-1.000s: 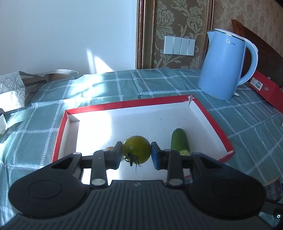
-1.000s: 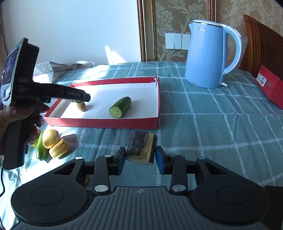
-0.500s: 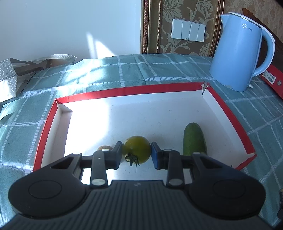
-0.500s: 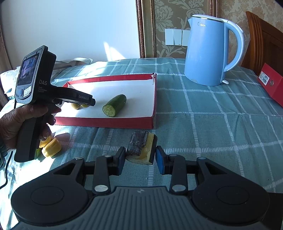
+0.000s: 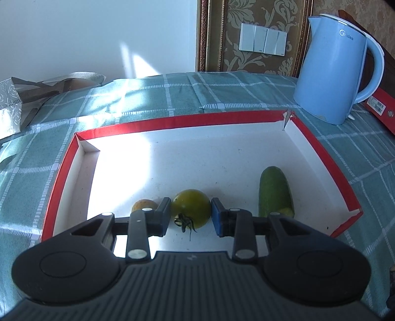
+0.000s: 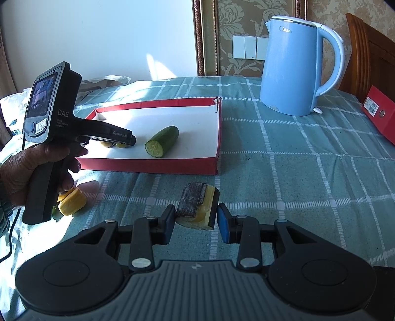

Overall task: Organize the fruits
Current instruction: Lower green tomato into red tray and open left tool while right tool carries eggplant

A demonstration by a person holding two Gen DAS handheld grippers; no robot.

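Green tomato low over the red box, ready to set down

The left gripper (image 5: 190, 217) grasps the green tomato (image 5: 191, 207) over the box (image 5: 172, 122) floor, cucumber (image 5: 274, 191) lying lengthwise to its right; the right gripper (image 6: 196, 220) seems clenched on a yellow chunk (image 6: 198, 206).

Left hand-held gripper (image 5: 190, 216) angled down, jaws clamped on the green tomato (image 5: 191, 208); right hand-held gripper (image 6: 195, 220) tilted down, pinching the yellow chunk (image 6: 198, 207).

A white wall (image 5: 98, 37) catches a patch of sunlight. Beside it, damask wallpaper (image 5: 259, 14) in a carved frame (image 5: 203, 37) carries a switch panel (image 5: 263, 38). A teal checked tablecloth (image 6: 308, 160) covers the table; a wooden chair (image 6: 370, 54) stands behind.
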